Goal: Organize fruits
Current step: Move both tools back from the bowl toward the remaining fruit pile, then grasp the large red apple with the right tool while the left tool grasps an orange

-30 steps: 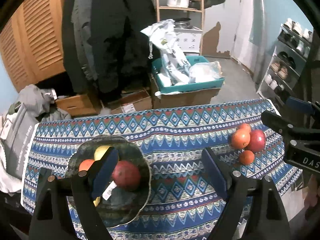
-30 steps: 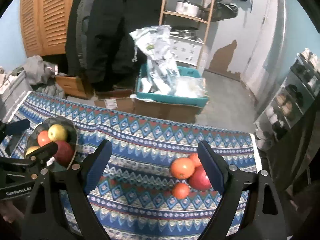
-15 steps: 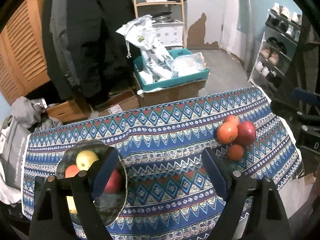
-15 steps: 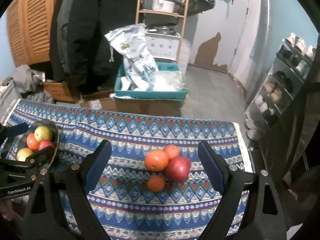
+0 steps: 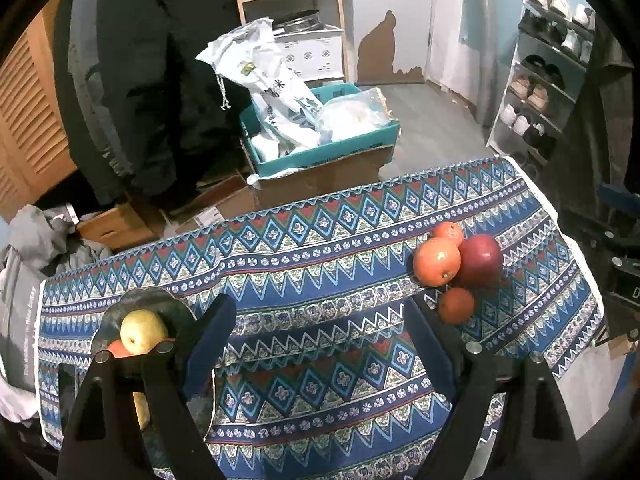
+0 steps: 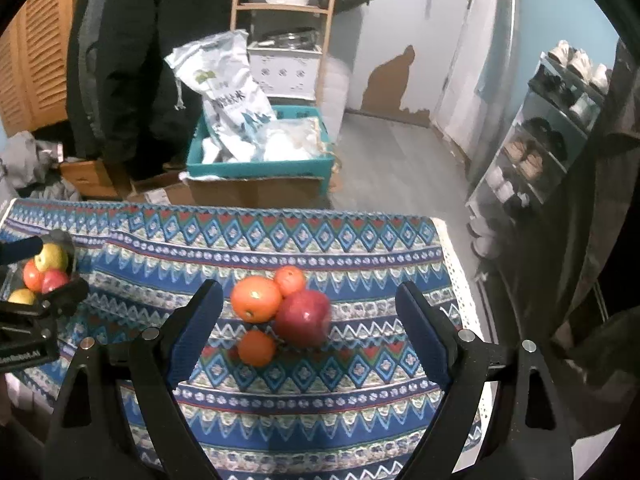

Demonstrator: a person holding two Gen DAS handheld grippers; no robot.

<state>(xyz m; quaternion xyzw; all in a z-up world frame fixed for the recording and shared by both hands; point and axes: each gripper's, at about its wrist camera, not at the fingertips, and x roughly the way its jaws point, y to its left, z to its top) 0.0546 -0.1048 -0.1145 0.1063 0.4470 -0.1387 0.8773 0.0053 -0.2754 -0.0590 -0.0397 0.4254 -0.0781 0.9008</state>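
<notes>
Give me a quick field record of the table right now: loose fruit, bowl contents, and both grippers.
surface: patterned tablecloth
loose fruit: red apple, large orange, two small oranges, clustered and touching
bowl: dark bowl at the left end of the cloth
bowl contents: yellow-green apple, plus red and yellow fruit partly hidden
left gripper: open, empty, beside the bowl
right gripper: open, empty, the loose cluster seen between its fingers
fruit left to move: four
</notes>
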